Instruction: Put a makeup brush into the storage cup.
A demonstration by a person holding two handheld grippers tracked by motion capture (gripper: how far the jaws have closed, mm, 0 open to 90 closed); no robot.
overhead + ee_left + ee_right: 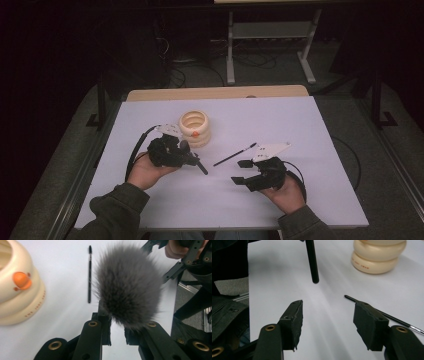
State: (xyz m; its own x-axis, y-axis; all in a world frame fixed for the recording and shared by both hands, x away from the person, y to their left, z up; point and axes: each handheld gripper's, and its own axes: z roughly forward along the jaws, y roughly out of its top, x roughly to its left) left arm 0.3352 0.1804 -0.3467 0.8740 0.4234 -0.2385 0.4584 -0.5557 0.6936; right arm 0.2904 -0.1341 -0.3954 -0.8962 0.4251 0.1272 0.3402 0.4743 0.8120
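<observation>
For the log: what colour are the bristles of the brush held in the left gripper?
Grey bristles, clearest in the left gripper view.

The room is dark. A white bench [300,130] has a wood edge [215,93] on its far side. The floor [380,150] is grey carpet. Far back stands a grey metal frame [270,45], with black cables [200,72] to its left.
</observation>
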